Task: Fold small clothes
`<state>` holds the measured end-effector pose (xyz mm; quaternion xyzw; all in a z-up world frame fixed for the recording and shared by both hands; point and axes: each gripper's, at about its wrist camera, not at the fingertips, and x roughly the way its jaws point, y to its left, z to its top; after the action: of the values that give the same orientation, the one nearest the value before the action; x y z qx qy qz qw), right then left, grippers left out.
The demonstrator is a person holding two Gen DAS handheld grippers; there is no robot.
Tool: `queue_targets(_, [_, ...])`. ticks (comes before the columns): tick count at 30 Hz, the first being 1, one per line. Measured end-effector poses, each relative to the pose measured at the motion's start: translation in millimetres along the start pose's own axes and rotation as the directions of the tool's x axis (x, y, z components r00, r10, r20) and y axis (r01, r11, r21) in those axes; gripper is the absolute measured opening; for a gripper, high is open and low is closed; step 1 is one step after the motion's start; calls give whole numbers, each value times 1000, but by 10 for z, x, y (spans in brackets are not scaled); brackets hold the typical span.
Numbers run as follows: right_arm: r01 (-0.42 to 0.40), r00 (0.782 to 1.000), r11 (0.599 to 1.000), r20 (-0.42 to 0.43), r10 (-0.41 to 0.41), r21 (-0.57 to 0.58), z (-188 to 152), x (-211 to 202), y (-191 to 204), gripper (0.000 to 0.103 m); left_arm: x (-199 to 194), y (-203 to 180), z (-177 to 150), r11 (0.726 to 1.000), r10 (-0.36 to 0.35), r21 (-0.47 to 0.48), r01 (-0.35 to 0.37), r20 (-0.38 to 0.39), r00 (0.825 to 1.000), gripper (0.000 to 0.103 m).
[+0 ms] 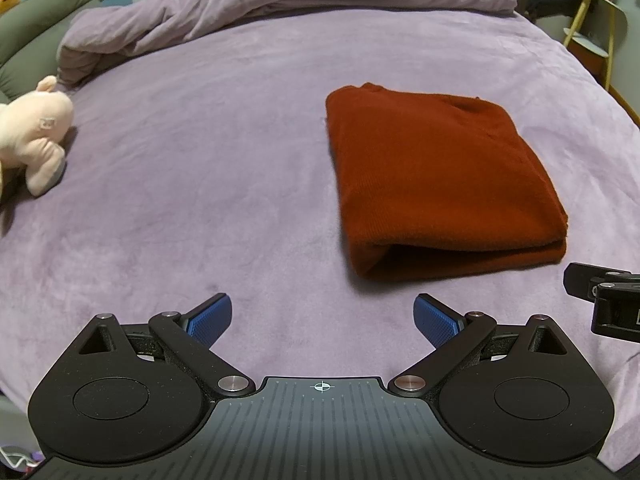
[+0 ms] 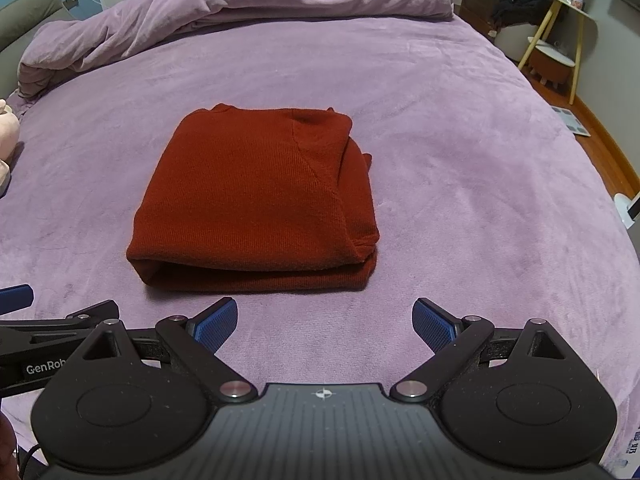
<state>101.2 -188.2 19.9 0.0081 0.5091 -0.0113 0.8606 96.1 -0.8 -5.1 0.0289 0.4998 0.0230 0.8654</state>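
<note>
A rust-red knit garment lies folded into a thick rectangle on the purple bed; in the right wrist view the same garment sits straight ahead. My left gripper is open, empty, low over the bed, short of the garment and to its left. My right gripper is also open and empty, just in front of the garment's near folded edge. Neither touches the cloth. Part of the right gripper's body shows at the left view's right edge.
A bunched purple duvet lies along the far side of the bed. A pink plush toy rests at the left edge. A yellow-legged side table and wood floor lie beyond the bed's right edge.
</note>
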Motion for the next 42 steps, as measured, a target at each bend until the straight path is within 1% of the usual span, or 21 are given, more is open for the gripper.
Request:
queue_targets(34, [1, 1000, 1000, -6, -1, 4, 22, 13, 3, 95, 23, -31, 21, 1000, 10, 18, -10, -17, 1000, 100])
queue_targets(39, [2, 1000, 1000, -7, -2, 3, 24, 13, 1, 95, 15, -2, 9, 1000, -18, 8, 18, -9, 1000, 100])
queue_targets(42, [2, 1000, 1000, -9, -2, 3, 24, 18, -4, 95, 8, -18, 4, 1000, -10, 17, 10, -8, 1000, 100])
